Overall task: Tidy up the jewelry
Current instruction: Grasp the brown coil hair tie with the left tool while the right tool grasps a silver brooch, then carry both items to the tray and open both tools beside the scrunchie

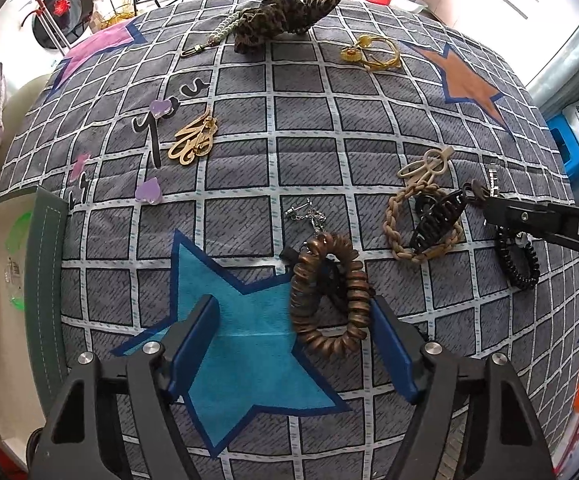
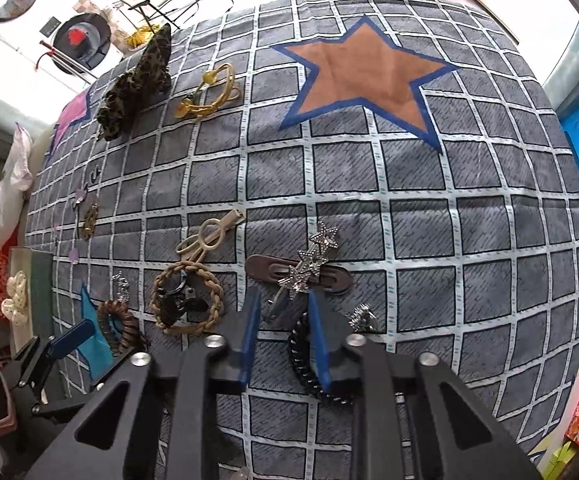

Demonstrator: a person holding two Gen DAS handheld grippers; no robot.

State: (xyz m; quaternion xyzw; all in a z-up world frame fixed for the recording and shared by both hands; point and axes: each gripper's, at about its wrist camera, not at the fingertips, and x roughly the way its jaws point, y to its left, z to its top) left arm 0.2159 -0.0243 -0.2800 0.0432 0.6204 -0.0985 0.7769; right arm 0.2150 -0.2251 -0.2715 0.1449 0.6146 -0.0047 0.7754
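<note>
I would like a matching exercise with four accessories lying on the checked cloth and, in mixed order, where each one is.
Things:
1. brown spiral hair tie
2. leopard scrunchie
3. black claw clip
4. star hair clip

Places:
A. inside the braided beige ring
B. on a brown oval clip
C. far edge of the cloth
D. between the left gripper fingers

Pairs: 1-D, 2-C, 3-A, 4-B

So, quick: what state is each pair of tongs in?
Left tongs: open around the brown coil hair tie, pads not pressing.
Right tongs: nearly closed; whether they grip anything can't be told.
</note>
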